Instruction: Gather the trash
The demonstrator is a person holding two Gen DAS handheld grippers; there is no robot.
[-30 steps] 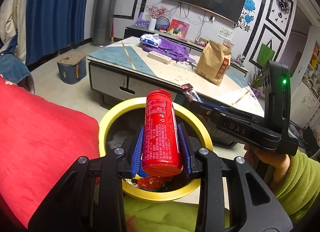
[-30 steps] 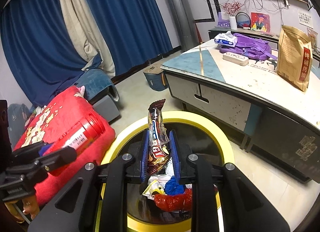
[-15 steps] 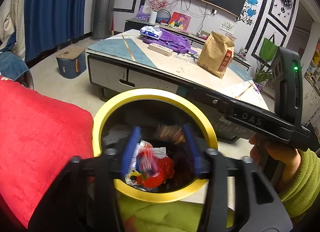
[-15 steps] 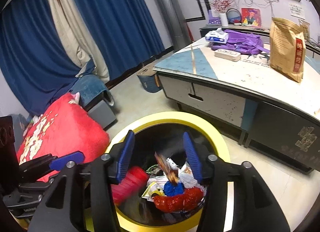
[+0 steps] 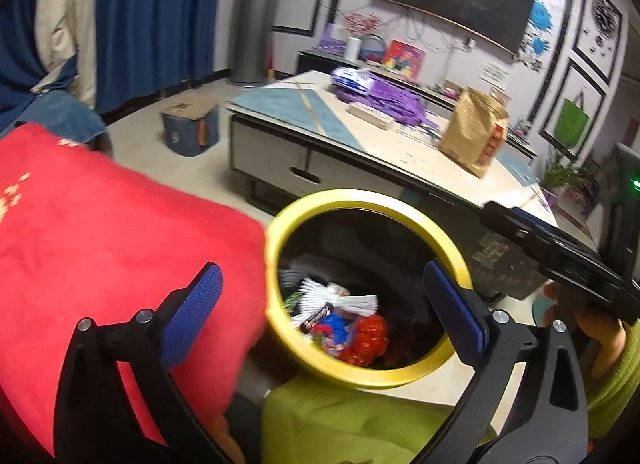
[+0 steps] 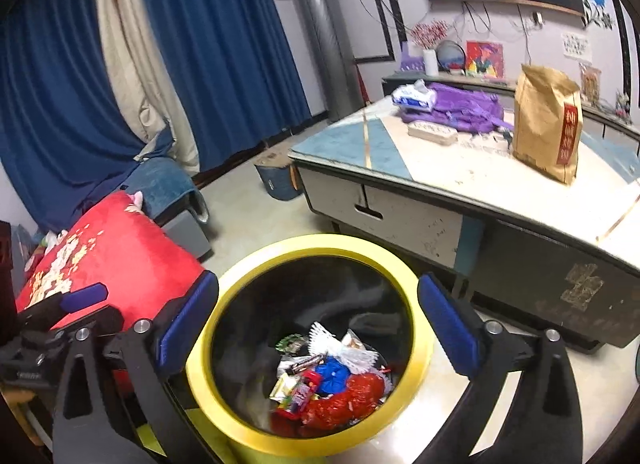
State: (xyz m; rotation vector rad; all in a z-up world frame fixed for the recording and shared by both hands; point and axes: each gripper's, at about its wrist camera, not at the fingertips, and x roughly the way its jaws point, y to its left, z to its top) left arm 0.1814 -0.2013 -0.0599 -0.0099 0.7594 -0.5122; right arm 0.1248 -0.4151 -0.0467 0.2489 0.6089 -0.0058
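My left tongs (image 5: 320, 308) and right tongs (image 6: 318, 324) have just sprung wide, nothing between them. The trash (image 6: 328, 380) lies in the yellow-rimmed bin (image 6: 248, 268) at six o'clock: light, crinkly wrappers, best pinched by an edge. The heap's underside is hidden.

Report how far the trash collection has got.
Done: wrappers and other rubbish lie inside the yellow-rimmed bin. In hand: nothing; the left gripper and right gripper have just been opening and stand wide, empty, above it. Left: possibly items on the coffee table, such as the brown paper bag.
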